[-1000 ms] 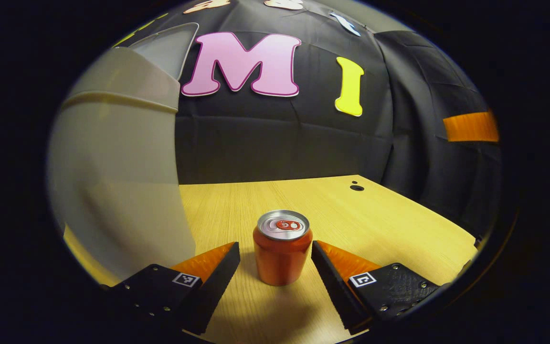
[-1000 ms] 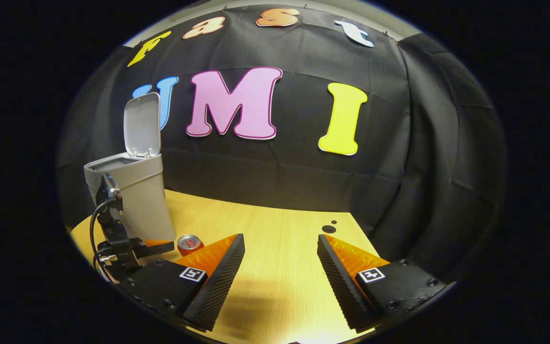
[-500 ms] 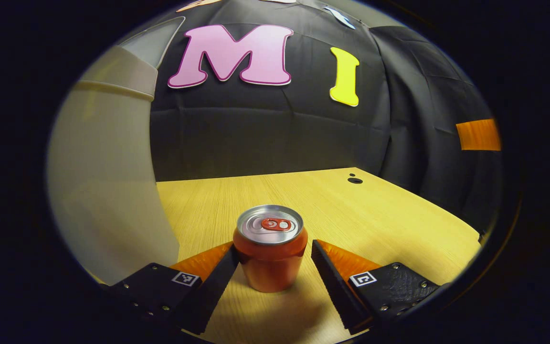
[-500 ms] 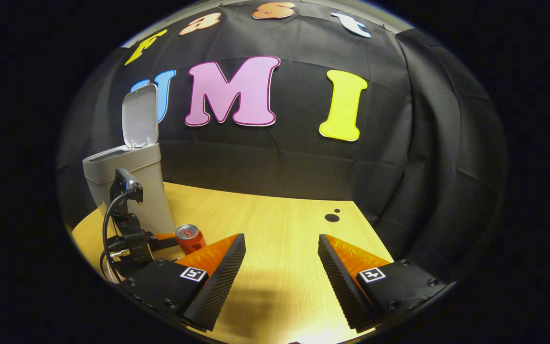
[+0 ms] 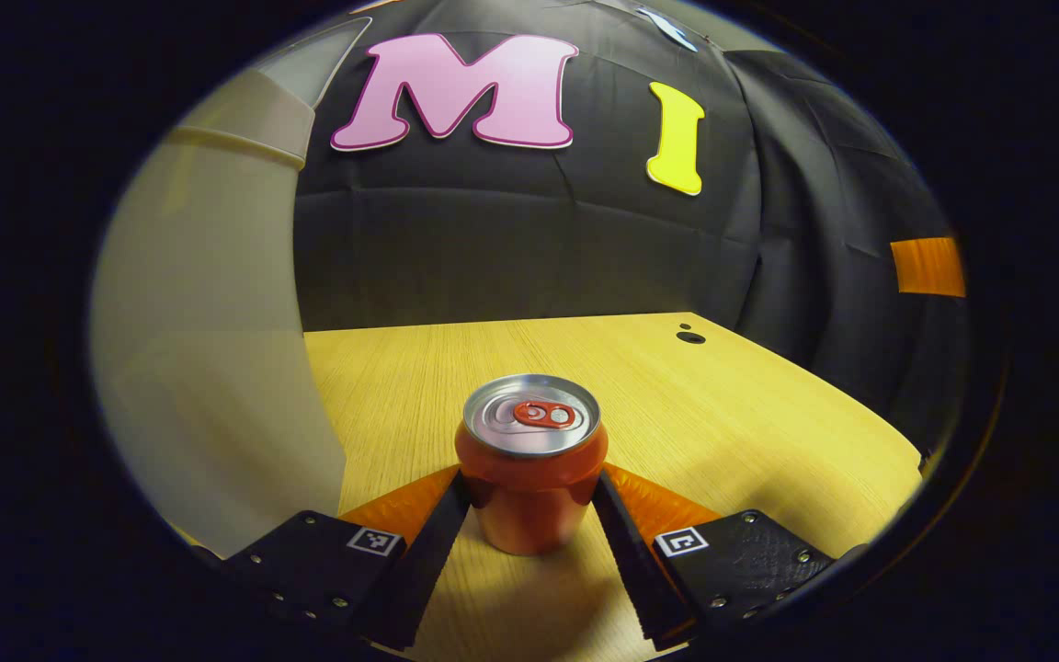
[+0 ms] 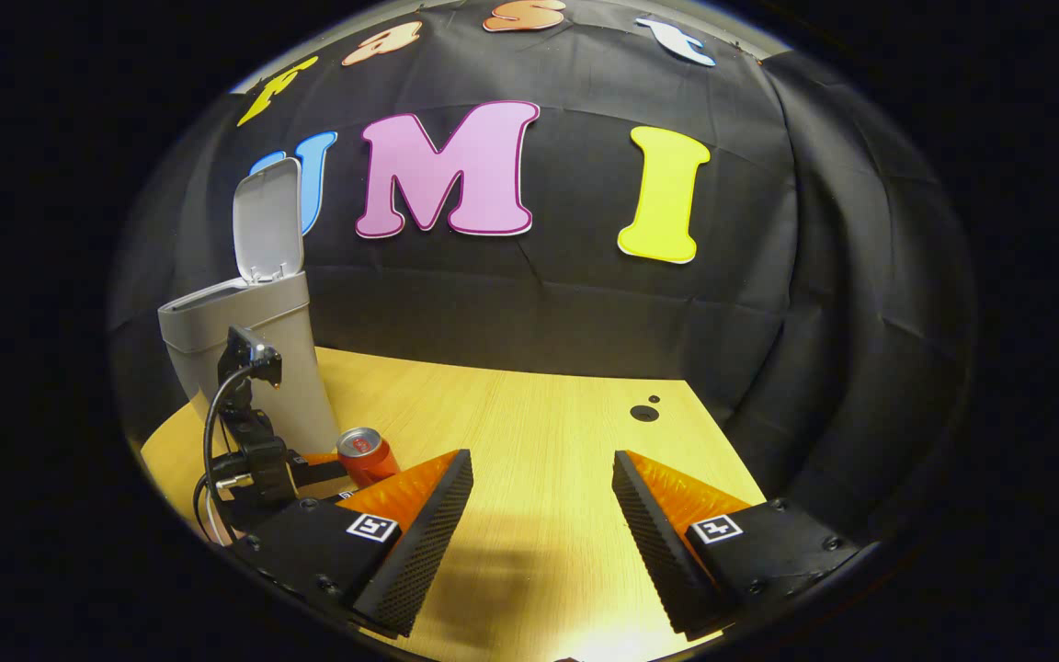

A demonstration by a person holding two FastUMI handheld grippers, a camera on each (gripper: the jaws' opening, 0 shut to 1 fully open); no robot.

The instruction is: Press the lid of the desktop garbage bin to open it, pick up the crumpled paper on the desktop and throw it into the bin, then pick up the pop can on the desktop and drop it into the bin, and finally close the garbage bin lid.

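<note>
1. Left gripper view: a red pop can (image 5: 530, 464) stands upright on the wooden desktop (image 5: 732, 414), silver top and red pull tab facing up. The left gripper (image 5: 529, 515) has its two fingers drawn in against the can's sides, one on each flank low on the body, so it appears to be clamped on it. The can's base looks to be resting on the wood.

2. Just to the can's left rises the pale grey wall of the desktop garbage bin (image 5: 208, 368). The two stand close but apart, which I judge keeps the carry to the bin short.

3. Right gripper view: from farther off, the same bin (image 6: 244, 359) stands at the desk's far left with its flip lid (image 6: 265, 221) swung up, nearly vertical, leaving the mouth open to receive things. The can (image 6: 366, 454) stands just in front of the bin's base, with the other gripper and its cabled camera mount beside it.

4. The right gripper (image 6: 539, 515) hangs low over bare desktop with its fingers spread wide and nothing between them. It is well apart from the can and bin, seemingly kept out of the way.

5. I can make out no crumpled paper on the visible desktop, and the bin's inside is hidden, so I cannot tell where the paper is.

6. Judging by the open lid and gripped can, the step in hand is likely picking up the can for the bin.
</note>
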